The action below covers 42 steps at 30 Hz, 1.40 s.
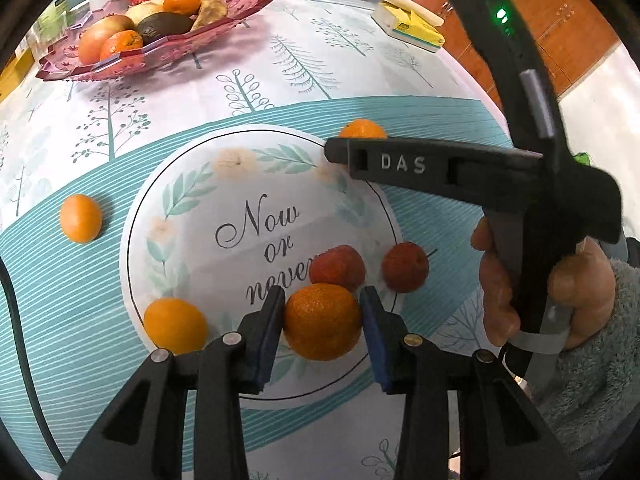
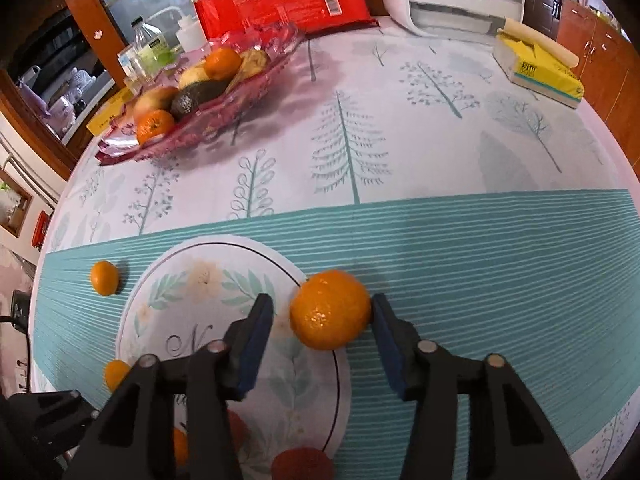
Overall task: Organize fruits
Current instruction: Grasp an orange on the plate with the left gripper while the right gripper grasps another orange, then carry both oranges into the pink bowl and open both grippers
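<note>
The left gripper [image 1: 322,312] sits low over the tablecloth [image 1: 360,80] with a mandarin [image 1: 322,322] between its blue pads [image 1: 272,336]. Both pads lie against the fruit's sides, so the jaws look closed on it, about a fruit's width apart. The mandarin rests on the printed circle [image 1: 256,184] near its lower rim. It is nearly round, slightly wider than tall, with no clear long axis; its stem end cannot be made out.

Just behind it lie two red fruits: one [image 1: 338,268] touching or almost touching the mandarin, the other [image 1: 405,267] beside it, a thin stem pointing right. More mandarins lie apart: one [image 1: 175,326] at the circle's lower left edge, one [image 1: 81,219] well to the left on the teal stripes, taller than wide as seen here.

The right gripper [image 2: 324,320] is open around another mandarin [image 2: 330,310] at the circle's right edge, where the print meets the stripes. Its right pad [image 2: 386,340] touches or nearly touches the fruit; the left pad [image 2: 256,344] stands clear with a gap. This mandarin looks round too, its glossy top toward the camera. From the left wrist view this gripper [image 1: 432,164] crosses the frame sideways, held by a hand [image 1: 548,292], with the fruit [image 1: 363,129] peeking above it.

At the far left of the table a pink tray [image 1: 168,56] holds mandarins, an avocado [image 1: 164,26] lying lengthwise, and other fruit. A yellow tissue pack [image 2: 536,68] lies far right.
</note>
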Each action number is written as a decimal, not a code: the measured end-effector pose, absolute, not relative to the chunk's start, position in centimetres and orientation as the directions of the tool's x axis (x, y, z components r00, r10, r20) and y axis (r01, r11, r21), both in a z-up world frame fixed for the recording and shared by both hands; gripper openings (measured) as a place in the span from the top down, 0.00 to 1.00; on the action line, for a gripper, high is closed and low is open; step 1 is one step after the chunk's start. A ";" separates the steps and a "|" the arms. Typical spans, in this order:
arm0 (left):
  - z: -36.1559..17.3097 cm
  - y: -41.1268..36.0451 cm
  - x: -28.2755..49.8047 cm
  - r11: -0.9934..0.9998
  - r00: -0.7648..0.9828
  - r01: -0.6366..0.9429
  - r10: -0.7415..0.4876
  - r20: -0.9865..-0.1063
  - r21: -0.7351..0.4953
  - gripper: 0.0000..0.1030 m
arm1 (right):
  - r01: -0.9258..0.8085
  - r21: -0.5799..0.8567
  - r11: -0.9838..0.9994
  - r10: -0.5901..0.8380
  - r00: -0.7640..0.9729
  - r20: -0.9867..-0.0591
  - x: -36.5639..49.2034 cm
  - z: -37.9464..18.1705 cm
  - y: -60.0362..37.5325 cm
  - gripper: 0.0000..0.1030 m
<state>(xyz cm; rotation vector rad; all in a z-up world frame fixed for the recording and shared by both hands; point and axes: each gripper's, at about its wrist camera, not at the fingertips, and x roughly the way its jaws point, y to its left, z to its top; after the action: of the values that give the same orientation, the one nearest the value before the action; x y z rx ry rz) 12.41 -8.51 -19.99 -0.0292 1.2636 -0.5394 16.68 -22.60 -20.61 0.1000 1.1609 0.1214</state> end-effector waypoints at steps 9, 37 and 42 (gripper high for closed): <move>-19.1 -9.4 12.0 0.875 0.202 0.380 -0.395 -0.896 -0.300 0.64 | -0.046 0.147 0.988 0.153 0.395 -0.906 16.3 -20.9 -22.8 0.61; -11.9 -4.3 14.0 0.906 0.400 0.357 -0.368 -0.839 -0.227 0.64 | -0.103 0.143 0.984 0.176 0.548 -0.818 14.9 -10.5 -19.6 0.62; -9.2 -1.9 16.4 0.929 0.464 0.309 -0.334 -0.821 -0.203 0.64 | -0.137 0.131 0.982 0.186 0.575 -0.797 15.9 -7.7 -18.6 0.61</move>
<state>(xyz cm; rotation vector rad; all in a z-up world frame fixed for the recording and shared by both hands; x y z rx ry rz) 16.40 -1.94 -9.23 -0.0264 1.0143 -0.3952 15.94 -18.63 -7.71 0.0567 0.9396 0.1889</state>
